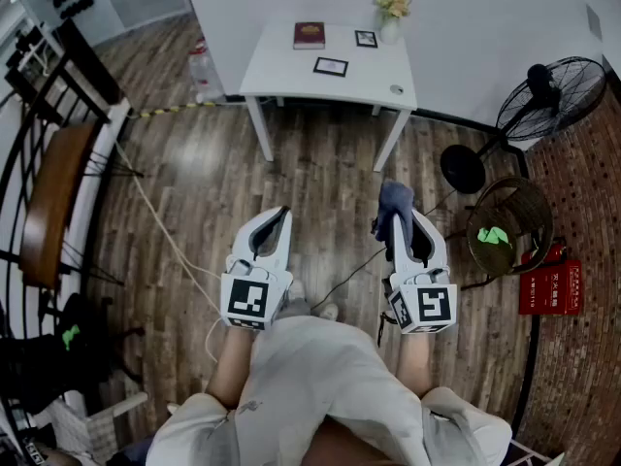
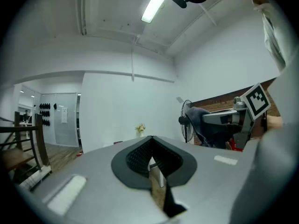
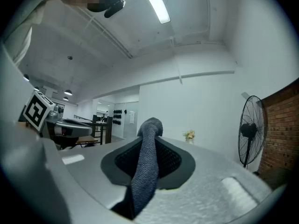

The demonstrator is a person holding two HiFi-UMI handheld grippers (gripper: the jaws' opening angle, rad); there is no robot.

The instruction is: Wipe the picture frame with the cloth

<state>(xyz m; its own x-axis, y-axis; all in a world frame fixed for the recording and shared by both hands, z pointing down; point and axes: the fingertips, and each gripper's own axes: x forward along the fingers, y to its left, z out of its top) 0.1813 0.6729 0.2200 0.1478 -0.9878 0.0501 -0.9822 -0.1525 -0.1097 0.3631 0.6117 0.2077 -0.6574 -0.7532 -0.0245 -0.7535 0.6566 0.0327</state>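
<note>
Ahead, a white surface (image 1: 289, 78) stands by the wall (image 1: 466, 27) on wooden floor (image 1: 194, 163); right tongs (image 1: 396, 227) pinch the cloth (image 1: 393, 200), left tongs (image 1: 282, 214) closed, empty.

Bright, even ceiling-tube light (image 2: 154, 6); heavy fisheye vignetting in gripper views

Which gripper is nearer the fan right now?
Right. The right gripper, holding the cloth, is below-left of the fan; the left gripper is farther left again.
</note>
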